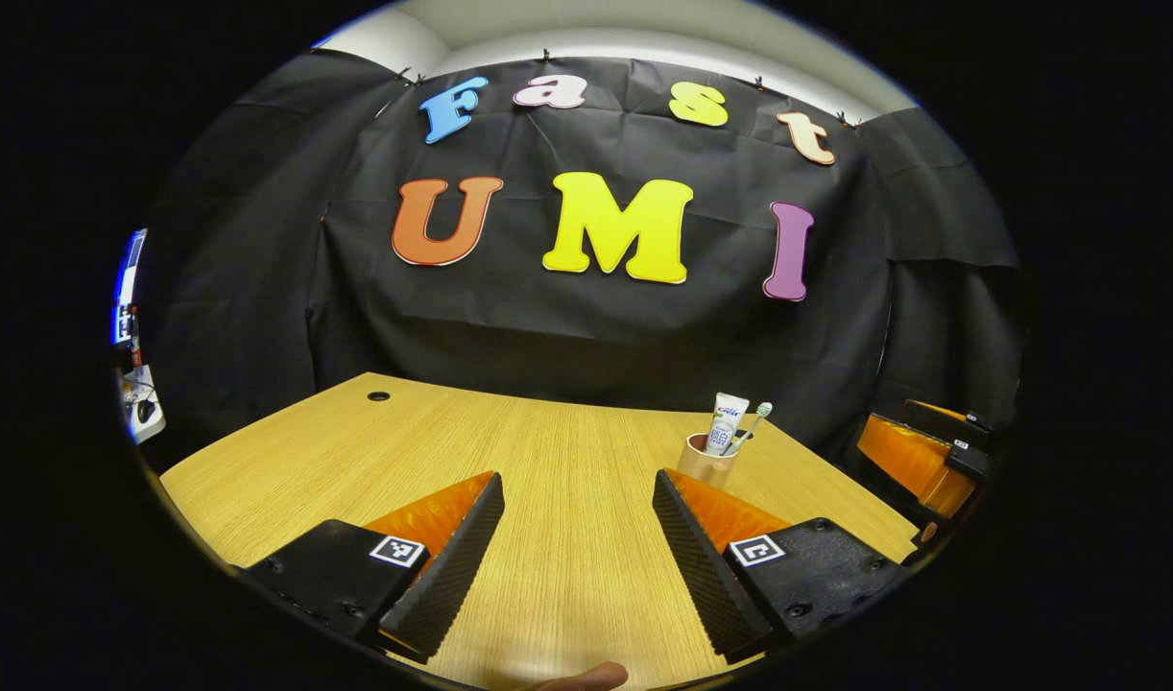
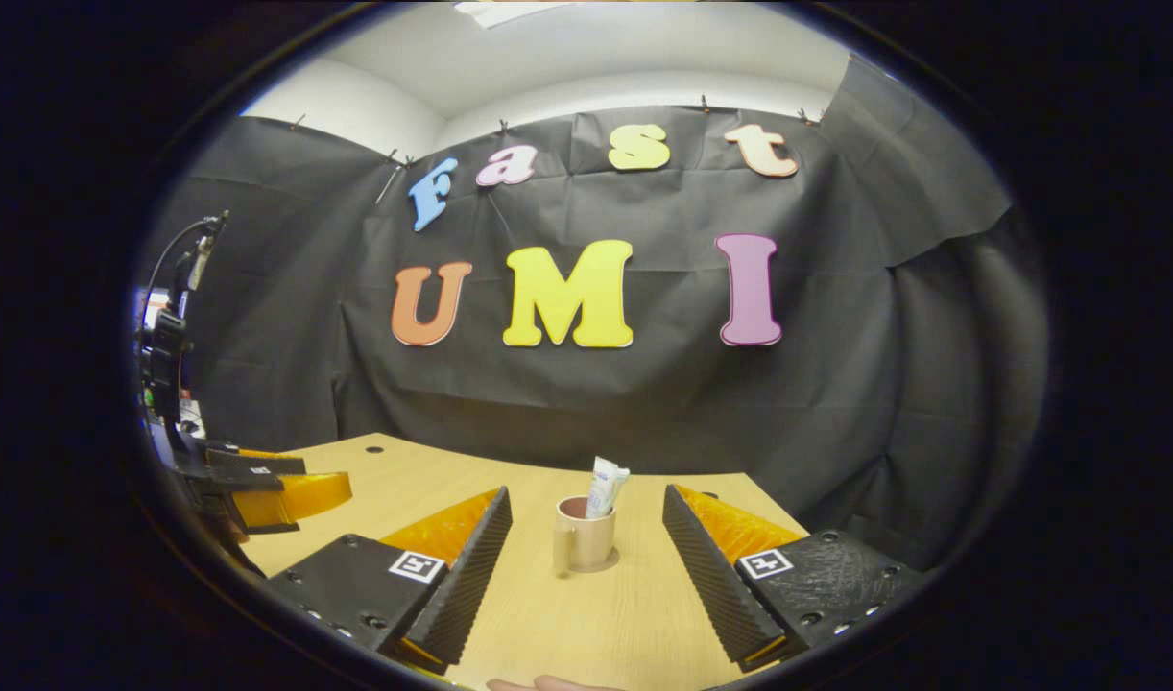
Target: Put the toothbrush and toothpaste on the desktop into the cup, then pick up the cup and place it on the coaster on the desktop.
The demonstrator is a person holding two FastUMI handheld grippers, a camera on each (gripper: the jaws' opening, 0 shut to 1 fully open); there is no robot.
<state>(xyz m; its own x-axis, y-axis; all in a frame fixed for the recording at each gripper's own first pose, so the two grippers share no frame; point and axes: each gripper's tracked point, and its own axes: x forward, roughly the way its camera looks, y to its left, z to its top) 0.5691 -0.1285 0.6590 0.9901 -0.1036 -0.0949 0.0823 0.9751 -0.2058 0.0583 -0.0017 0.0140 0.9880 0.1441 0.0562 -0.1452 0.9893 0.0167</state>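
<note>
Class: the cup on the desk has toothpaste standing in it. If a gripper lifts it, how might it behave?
The cup looks rigid, so it should probably hold its shape between the fingers. The toothpaste leans well above the rim, so it may shift if the cup tilts. The toothbrush also leans loosely and could rattle or slide.

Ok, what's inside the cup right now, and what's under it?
Inside the cup stand the toothpaste and the toothbrush, tops sticking out; their lower ends are hidden by the wall. Under it, the right gripper view shows a round coaster edge; the rest is covered.
</note>
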